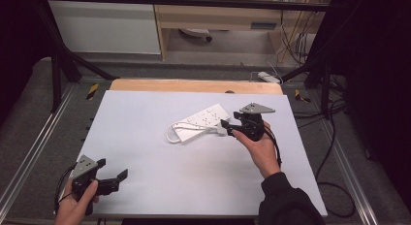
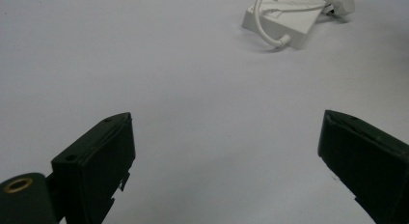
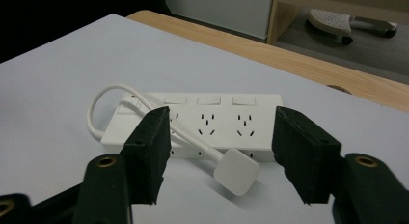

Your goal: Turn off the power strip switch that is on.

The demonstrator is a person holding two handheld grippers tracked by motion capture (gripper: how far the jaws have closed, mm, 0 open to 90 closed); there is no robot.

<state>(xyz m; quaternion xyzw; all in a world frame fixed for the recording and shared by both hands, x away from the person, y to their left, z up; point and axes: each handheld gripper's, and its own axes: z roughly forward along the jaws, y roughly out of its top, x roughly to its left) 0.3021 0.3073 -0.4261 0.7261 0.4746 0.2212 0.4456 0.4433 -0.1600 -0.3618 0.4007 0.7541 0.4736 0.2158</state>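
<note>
**Plug between the right jaws, strip lying crosswise beyond**

White sheet over the surface point(image 1: 145, 137), wooden edge at the far side, dark frame and cables around. Power strip point(image 1: 201, 122) lay right of the sheet's middle, its long axis running diagonally from near-left to far-right in the high view. Its short white cord looped off the strip's left end and came back along the near side, ending in a flat white plug point(image 3: 235, 171).

Right gripper point(image 1: 227, 128) sat just off the strip's right end, nose pointing toward it. In the right gripper view the jaws stood apart, gripping nothing, with the plug between them and a little ahead; strip point(image 3: 202, 120) lay broadside just behind the plug. Whether the plug rested on the sheet or touched the strip's side could not be told.

Left gripper point(image 1: 109, 174) hovered at the near left corner, well apart from the strip, jaws wide and empty; the strip point(image 2: 294, 21) showed far off in its view.

Judgement: right hand much the nearer; a short advance and a close would take the plug.
</note>
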